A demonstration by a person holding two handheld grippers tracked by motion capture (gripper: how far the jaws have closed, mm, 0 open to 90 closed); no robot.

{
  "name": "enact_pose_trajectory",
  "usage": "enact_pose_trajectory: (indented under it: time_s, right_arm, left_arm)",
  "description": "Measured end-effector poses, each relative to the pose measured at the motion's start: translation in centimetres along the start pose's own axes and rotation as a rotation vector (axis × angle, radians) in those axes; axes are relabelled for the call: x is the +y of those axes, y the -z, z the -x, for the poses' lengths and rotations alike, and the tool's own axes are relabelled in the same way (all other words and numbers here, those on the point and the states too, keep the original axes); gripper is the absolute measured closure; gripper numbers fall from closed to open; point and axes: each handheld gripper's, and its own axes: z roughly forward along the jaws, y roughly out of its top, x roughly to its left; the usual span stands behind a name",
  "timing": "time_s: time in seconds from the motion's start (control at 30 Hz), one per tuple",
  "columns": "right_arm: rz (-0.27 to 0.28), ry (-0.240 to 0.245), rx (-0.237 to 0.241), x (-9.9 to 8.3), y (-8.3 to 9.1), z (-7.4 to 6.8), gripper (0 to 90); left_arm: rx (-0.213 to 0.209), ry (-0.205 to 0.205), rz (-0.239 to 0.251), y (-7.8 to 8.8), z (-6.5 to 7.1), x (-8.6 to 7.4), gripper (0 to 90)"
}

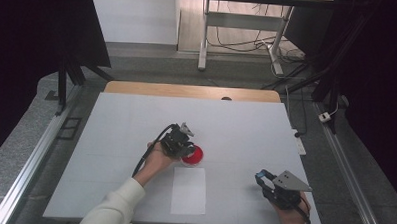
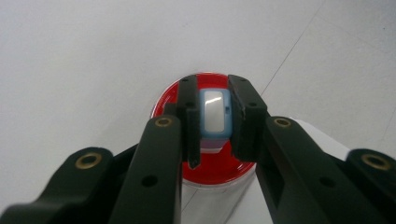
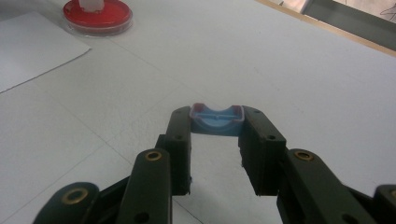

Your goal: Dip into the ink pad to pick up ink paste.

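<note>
In the high view the left gripper [image 1: 185, 140] sits just left of the frame's centre, tilted down over a red dish [image 1: 193, 155] that lies on the white table [image 1: 126, 129], the person's left hand [image 1: 157, 158] holding it from the lower left. The left gripper view looks straight down its jaws: they are closed on a small blue-rimmed block [image 2: 215, 114] with a pale face, one pad pressing each long side, and the block hangs at the centre of the frame directly above the red dish [image 2: 215, 170], whose rim shows around the jaw tips. Whether the block touches the dish floor cannot be told. Just below the dish in the high view lies a white sheet of paper [image 1: 188, 190]. The right gripper [image 1: 265, 178] is at the lower right of the high view, well apart from the dish, held by the right hand [image 1: 293, 215]. In the right gripper view its jaws clamp a blue cap-like piece [image 3: 217, 120] between their tips at mid-frame, just above the table; the red dish [image 3: 98, 16] appears far off at the upper left, the paper's corner [image 3: 32, 46] beside it.
</note>
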Motion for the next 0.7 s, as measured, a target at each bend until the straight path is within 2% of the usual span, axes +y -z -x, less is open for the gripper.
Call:
enact_pose_trajectory:
  time_s: [0.3, 0.47, 0.7]
  right_arm:
    - [0.005, 0.008, 0.005, 0.20, 0.06, -0.31, 64.5]
    - [0.006, 0.009, 0.007, 0.22, 0.08, -0.37, 64.5]
    - [0.007, 0.009, 0.008, 0.23, 0.06, -0.38, 64.5]
  left_arm:
    - [-0.003, 0.030, 0.037, 0.01, -0.12, -0.76, 76.5]
    - [0.030, 0.012, 0.038, -0.07, 0.50, -0.72, 76.4]
    - [0.032, 0.002, 0.025, -0.10, 0.51, -0.52, 76.5]
